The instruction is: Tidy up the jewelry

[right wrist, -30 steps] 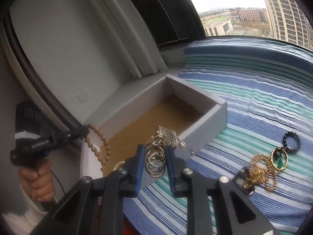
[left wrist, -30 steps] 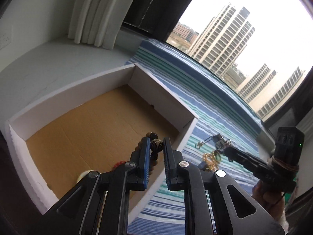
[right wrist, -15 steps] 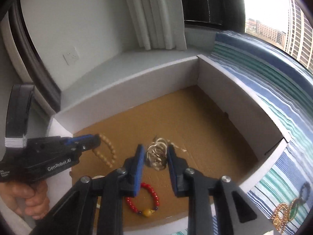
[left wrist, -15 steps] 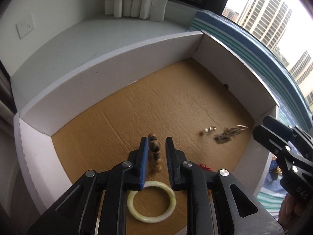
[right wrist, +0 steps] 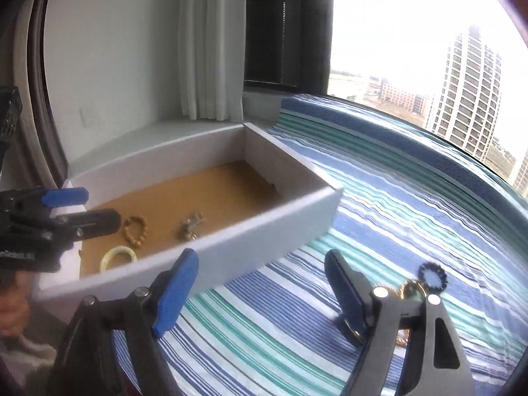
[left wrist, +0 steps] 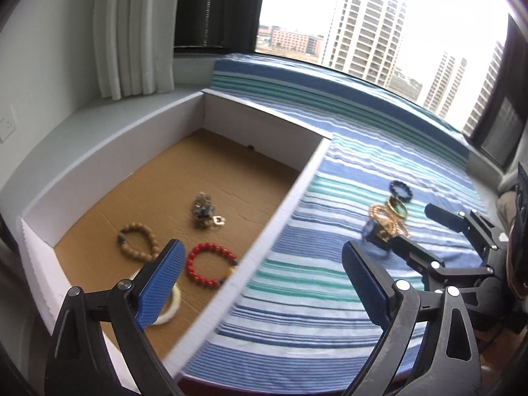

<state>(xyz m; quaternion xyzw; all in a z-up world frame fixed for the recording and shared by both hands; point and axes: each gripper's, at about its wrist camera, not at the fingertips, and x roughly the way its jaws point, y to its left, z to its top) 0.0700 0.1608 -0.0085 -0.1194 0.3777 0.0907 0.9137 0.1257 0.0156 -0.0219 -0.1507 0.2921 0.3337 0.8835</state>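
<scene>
A white box (left wrist: 280, 208) with a brown floor holds a wooden bead bracelet (left wrist: 137, 242), a silver ring bundle (left wrist: 203, 209), a red bead bracelet (left wrist: 209, 264) and a pale bangle (left wrist: 171, 307). On the striped cloth (left wrist: 330, 280) lie gold chains (left wrist: 384, 219), a green-stone ring (left wrist: 399, 209) and a dark bead ring (left wrist: 401, 189). My left gripper (left wrist: 264, 280) is open and empty above the box's near wall. My right gripper (right wrist: 260, 283) is open and empty over the cloth; it also shows in the left wrist view (left wrist: 419, 231) close to the gold chains.
The box (right wrist: 264, 227) stands on a grey sill (left wrist: 82, 122) at the cloth's left edge. White curtains (left wrist: 132, 33) and a wall rise behind it. A window runs along the far side of the cloth. A wall socket (left wrist: 6, 127) is at far left.
Both grippers have opened and let go: the wooden bracelet and the ring bundle now lie in the box. Both grippers have pulled back and swung right toward the cloth.
</scene>
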